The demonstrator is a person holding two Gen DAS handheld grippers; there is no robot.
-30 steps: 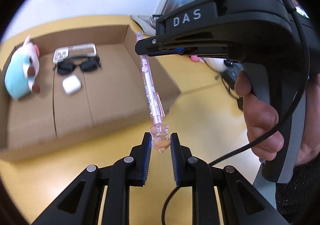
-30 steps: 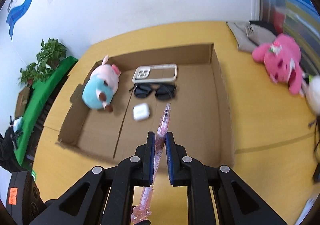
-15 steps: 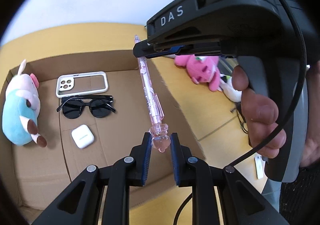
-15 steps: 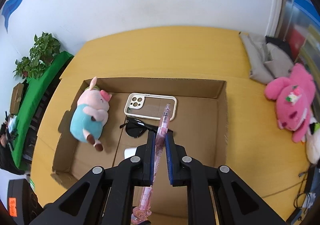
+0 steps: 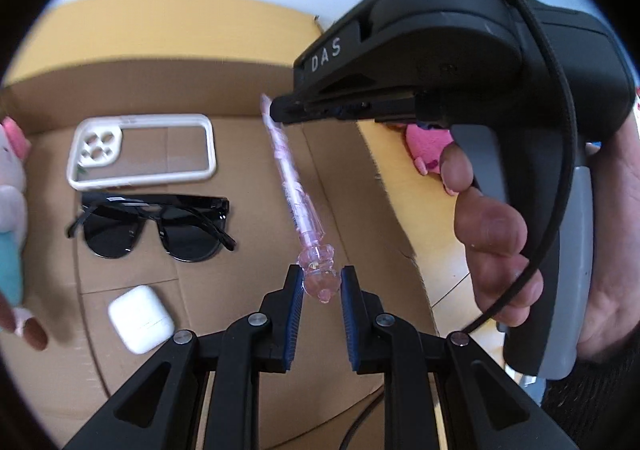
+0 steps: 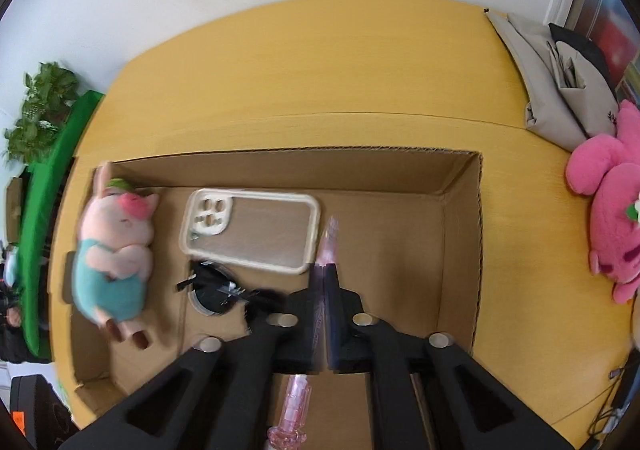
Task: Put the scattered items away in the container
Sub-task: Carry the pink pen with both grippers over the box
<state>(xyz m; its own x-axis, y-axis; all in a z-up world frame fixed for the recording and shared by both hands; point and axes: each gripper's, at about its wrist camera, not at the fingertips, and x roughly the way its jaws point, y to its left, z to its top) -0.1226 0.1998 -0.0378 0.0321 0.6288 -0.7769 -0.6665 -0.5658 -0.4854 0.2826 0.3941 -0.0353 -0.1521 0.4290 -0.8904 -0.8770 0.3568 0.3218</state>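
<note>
Right wrist view: right gripper (image 6: 323, 282) has its fingers clamped tight on the pink pen (image 6: 326, 250), tip poking out toward 12 o'clock over the cardboard box (image 6: 460, 209).
Left wrist view: left gripper (image 5: 320, 290) shows fingers only narrowly parted, the pen's chunky pink cap sitting between the blue pads; whether they actually press it I cannot tell.
Pen position: slung between the two grippers, hanging above the box floor at the open right side, not yet resting on cardboard.
Already in the box: phone case (image 6: 252, 230) at 11 o'clock of the pen, sunglasses (image 5: 156, 226) just below it, white earbud case (image 5: 140, 324) at 8 o'clock, pig plush (image 6: 116, 250) by the left wall.
Outside the box: pink plush (image 6: 612, 201) out on the desk (image 6: 320, 69) at 3 o'clock.
Step in hand: carrying the pen in for the drop, I reckon.
Next move: lower onto the bare cardboard right of the phone case, then part both sets of fingers cleanly so it doesn't roll onto the glasses.
Readable writing: "DAS" in white on the right gripper's body, seen from the left camera.
</note>
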